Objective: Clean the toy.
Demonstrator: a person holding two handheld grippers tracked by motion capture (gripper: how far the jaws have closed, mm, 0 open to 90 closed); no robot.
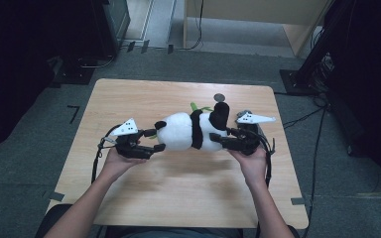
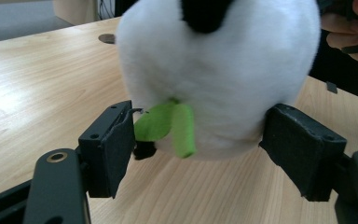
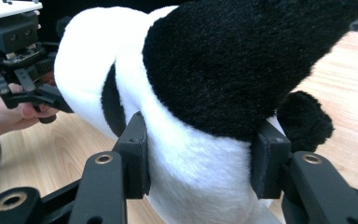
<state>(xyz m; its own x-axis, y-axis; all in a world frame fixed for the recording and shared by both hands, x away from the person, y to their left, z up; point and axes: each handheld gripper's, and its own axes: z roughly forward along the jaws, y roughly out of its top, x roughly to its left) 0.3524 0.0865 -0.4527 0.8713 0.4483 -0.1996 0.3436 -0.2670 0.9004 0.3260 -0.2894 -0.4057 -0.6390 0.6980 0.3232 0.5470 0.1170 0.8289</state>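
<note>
Your right gripper point(image 3: 200, 163) is clamped on the black-and-white plush panda point(image 1: 191, 130), holding it above the pale wooden bench point(image 1: 178, 193); your left gripper point(image 2: 200, 149) stands apart around its head, not pressing.

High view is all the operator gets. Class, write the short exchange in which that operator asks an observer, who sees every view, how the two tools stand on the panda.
Operator: Does the right tool really grip the panda?
Observer: Yes. In the right gripper view both pads press into the white body below a black limb.
Operator: And the left tool?
Observer: It is open. In the left gripper view one pad stands apart from the white head, and a green leaf hangs between the jaws.
</note>
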